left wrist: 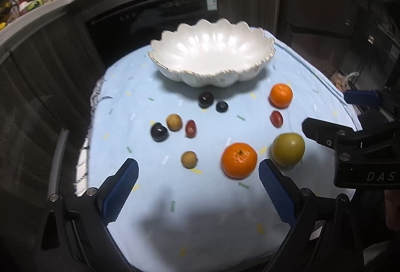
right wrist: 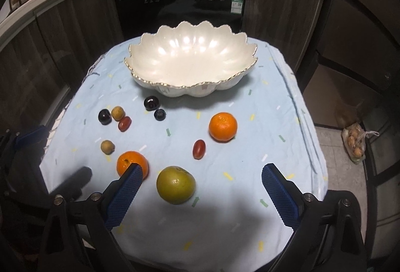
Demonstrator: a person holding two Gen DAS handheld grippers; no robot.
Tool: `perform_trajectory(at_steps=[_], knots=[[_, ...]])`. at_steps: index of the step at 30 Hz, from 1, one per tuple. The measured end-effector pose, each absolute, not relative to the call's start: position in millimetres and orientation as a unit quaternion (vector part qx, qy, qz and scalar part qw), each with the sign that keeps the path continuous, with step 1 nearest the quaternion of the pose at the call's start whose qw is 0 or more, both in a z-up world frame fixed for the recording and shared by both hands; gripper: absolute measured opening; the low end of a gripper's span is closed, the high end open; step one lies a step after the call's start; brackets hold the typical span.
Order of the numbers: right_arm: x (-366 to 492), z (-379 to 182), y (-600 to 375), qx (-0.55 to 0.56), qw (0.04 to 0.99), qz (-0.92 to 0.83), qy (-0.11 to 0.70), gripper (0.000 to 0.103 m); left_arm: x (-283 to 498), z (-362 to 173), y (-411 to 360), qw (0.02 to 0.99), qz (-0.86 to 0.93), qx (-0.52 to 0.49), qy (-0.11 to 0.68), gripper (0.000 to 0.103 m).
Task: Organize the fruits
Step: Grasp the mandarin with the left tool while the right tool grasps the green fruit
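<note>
Both grippers tilt steeply down over the pale blue cloth [right wrist: 225,222], fingers wide apart with nothing between them. The left gripper [left wrist: 198,173] hovers at the near edge, its right finger just beside the nearer orange [left wrist: 239,160]. The right gripper [right wrist: 202,178] hangs above the green-yellow apple [right wrist: 175,185], which sits closer to its left finger.

From the apple, the nearer orange lies at nine o'clock, a red grape tomato [right wrist: 199,149] at one o'clock, and the farther orange [right wrist: 223,126] beyond that. A tan longan [right wrist: 107,146] lies at ten o'clock, then a cluster of dark plum [right wrist: 104,116], second longan [right wrist: 117,113] and second tomato [right wrist: 124,123]. Two dark fruits [right wrist: 151,103] lie just before the empty scalloped white bowl [right wrist: 155,83] at twelve.
</note>
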State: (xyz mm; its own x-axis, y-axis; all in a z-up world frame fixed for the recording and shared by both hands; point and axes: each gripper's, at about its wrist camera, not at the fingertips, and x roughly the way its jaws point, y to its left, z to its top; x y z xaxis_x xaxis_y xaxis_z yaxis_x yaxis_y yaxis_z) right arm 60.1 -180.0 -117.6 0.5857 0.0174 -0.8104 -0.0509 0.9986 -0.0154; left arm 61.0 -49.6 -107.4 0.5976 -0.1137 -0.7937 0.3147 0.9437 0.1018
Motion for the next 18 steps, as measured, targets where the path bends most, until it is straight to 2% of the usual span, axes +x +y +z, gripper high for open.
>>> perform_trajectory(at_steps=[3, 5, 7, 13, 18], knots=[[63.6, -125.5, -179.8, -0.02, 0.887, 0.025, 0.46, 0.096, 65.0, -118.2, -54.6, 0.882, -0.132, 0.116, 0.437, 0.095], [66.8, -132.5, -178.9, -0.017, 0.881, 0.034, 0.471, 0.087, 66.9, -124.1, -57.9, 0.88, -0.139, 0.115, 0.439, 0.093], [68.4, -139.3, -179.2, -0.01, 0.876, 0.041, 0.481, 0.085, 68.5, -130.0, -60.4, 0.877, -0.147, 0.111, 0.444, 0.089], [72.4, -152.5, -179.6, 0.001, 0.867, 0.048, 0.496, 0.084, 75.0, -143.6, -64.9, 0.867, -0.167, 0.102, 0.459, 0.082], [77.6, -159.3, -178.8, 0.01, 0.861, 0.054, 0.506, 0.084, 77.7, -150.0, -72.1, 0.865, -0.177, 0.108, 0.457, 0.081]])
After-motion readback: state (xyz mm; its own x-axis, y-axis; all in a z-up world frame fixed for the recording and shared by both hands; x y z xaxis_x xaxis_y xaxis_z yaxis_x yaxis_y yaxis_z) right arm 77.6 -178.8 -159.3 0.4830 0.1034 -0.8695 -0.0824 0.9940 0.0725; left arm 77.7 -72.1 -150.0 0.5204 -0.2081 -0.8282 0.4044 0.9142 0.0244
